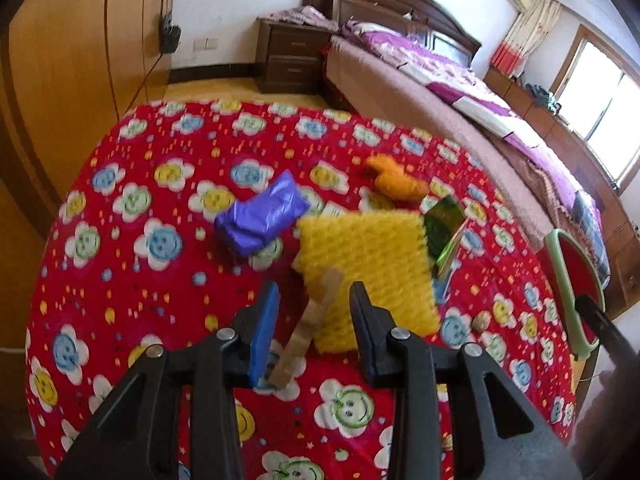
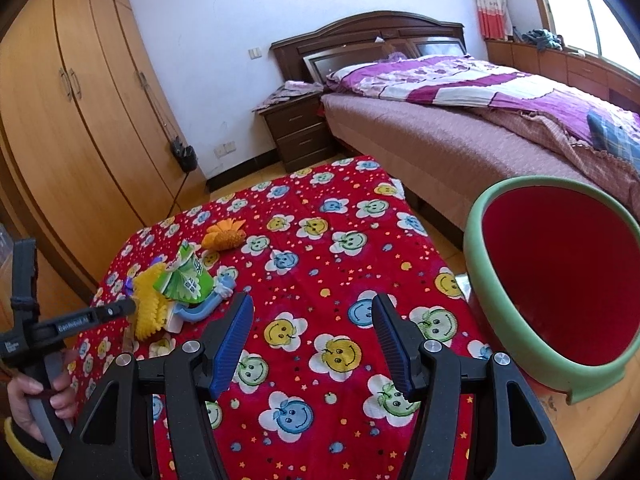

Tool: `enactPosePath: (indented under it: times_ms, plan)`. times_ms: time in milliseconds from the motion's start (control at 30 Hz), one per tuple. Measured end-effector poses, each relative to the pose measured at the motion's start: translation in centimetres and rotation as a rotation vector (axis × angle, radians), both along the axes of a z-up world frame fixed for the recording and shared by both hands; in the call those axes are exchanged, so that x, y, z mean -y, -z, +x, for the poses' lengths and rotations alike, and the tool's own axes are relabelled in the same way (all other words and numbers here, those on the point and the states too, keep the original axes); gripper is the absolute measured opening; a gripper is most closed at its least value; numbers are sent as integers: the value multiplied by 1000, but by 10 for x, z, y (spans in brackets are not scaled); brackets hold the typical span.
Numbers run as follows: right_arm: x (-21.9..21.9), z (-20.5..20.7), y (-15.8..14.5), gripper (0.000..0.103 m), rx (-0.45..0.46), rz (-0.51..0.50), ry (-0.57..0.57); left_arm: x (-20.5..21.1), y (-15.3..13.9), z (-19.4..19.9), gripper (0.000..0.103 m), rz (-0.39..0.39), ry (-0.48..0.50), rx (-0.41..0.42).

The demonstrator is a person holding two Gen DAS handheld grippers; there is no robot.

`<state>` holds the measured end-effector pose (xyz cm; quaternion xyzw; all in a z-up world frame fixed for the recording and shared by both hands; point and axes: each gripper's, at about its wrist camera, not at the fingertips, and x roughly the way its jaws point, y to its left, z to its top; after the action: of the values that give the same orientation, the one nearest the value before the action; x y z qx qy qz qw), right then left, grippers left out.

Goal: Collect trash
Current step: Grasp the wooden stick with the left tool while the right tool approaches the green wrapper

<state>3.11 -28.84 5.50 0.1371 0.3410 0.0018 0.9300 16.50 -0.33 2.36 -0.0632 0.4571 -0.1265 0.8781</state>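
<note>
Trash lies on a table with a red flowered cloth (image 1: pixel 160 168). In the left wrist view I see a yellow foam net (image 1: pixel 372 276), a purple plastic bag (image 1: pixel 260 220), an orange foam net (image 1: pixel 396 180), a green carton (image 1: pixel 446 228) and a tan cardboard strip (image 1: pixel 308 332). My left gripper (image 1: pixel 314 308) is open, low over the strip and the yellow net's near edge. My right gripper (image 2: pixel 312 336) is open and empty above bare cloth. A red bin with a green rim (image 2: pixel 560 276) stands at the table's right. The yellow net (image 2: pixel 148 304), carton (image 2: pixel 184 280) and orange net (image 2: pixel 224 236) also show in the right wrist view.
A bed (image 2: pixel 460 132) stands beyond the table, with a dark nightstand (image 2: pixel 300 132) at its head. A wooden wardrobe (image 2: pixel 72 128) runs along the left. A blue plastic piece (image 2: pixel 208 304) lies by the carton. A small walnut-like ball (image 1: pixel 480 322) sits right of the yellow net.
</note>
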Motion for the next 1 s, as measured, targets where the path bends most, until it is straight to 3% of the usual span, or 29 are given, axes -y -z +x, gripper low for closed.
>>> enactPosePath:
  times_ms: [200,367,433,600,1000]
  plan:
    - [-2,8,5,63,-16,15,-35,-4,13,-6,37,37,-35,-31]
    - [-11,15,6,63,-33,3,-65,-9,18,-5,36,15,-49,-32]
    - [-15,16,5,63,-30,-7,-67,-9,21,-4,32,15,-45,-38]
    - [-23,16,5,63,-31,-10,-62,-7,21,-3,10,-6,-9,-34]
    - [-59,32,-1,63,-34,-36,-122,-41,-2,1,10,-9,-58,44]
